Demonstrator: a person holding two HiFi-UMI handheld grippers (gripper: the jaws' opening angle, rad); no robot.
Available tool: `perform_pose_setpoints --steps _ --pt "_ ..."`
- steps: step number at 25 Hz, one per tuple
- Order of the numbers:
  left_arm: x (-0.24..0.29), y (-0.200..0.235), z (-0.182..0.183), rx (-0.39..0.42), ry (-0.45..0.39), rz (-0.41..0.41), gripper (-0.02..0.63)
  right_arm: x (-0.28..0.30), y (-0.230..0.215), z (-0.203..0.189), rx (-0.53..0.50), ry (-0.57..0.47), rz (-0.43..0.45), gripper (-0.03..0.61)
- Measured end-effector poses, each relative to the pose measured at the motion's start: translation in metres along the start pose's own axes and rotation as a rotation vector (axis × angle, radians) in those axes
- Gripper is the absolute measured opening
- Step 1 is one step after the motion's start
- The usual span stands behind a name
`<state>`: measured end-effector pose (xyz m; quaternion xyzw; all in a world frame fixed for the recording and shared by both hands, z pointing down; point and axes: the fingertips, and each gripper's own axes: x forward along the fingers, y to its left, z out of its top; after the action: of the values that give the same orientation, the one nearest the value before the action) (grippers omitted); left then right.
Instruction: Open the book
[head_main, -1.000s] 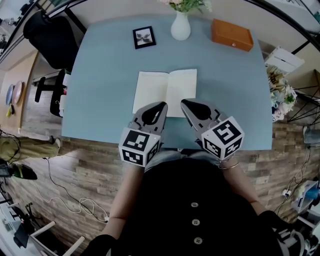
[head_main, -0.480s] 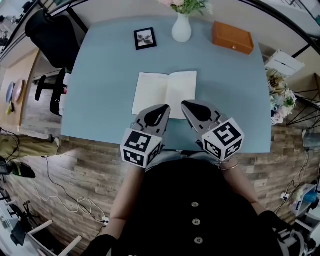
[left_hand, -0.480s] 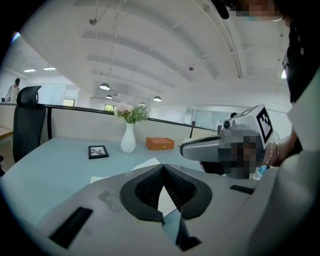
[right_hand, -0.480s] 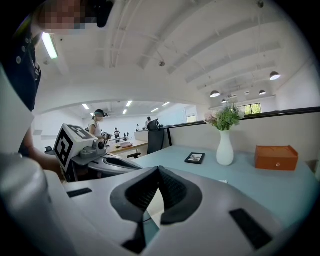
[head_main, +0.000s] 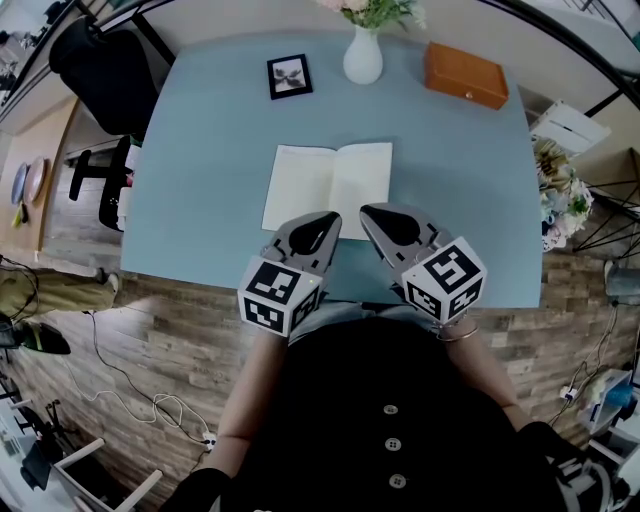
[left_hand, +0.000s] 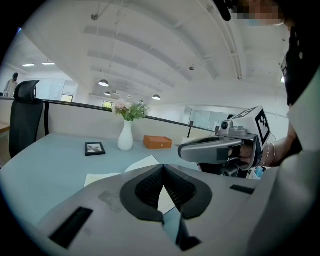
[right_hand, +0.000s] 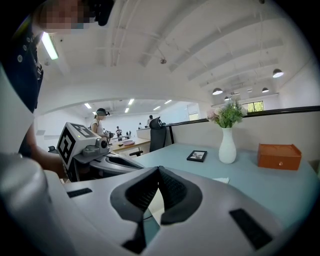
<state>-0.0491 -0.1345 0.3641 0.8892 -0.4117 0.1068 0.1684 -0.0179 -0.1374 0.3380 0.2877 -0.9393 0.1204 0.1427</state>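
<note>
book (head_main: 328, 188): lying open, pages up, mid-desk (head_main: 200, 160) | left hand-held gripper (head_main: 328, 218): jaws pressed together, nothing in them, tip at the book's near edge | right hand-held gripper (head_main: 370, 213): jaws closed too, empty, just beside the left | far edge: white vase (head_main: 362, 58), picture frame (head_main: 289, 76), orange box (head_main: 464, 70)

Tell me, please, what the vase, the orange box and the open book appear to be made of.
The vase is probably glazed ceramic: white, smooth, softly shiny. The orange box could be leather-like covering or painted wood; its matte, even colour leaves this open. The open book is paper, with matte cream pages lying flat.
</note>
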Motion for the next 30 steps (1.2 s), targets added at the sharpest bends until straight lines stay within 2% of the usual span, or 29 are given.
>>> perform_pose_setpoints --steps 30 --pt "0.0031 0.0035 -0.0074 -0.014 0.020 0.014 0.011 0.0051 0.0011 -0.0088 -0.001 0.030 0.029 0.003"
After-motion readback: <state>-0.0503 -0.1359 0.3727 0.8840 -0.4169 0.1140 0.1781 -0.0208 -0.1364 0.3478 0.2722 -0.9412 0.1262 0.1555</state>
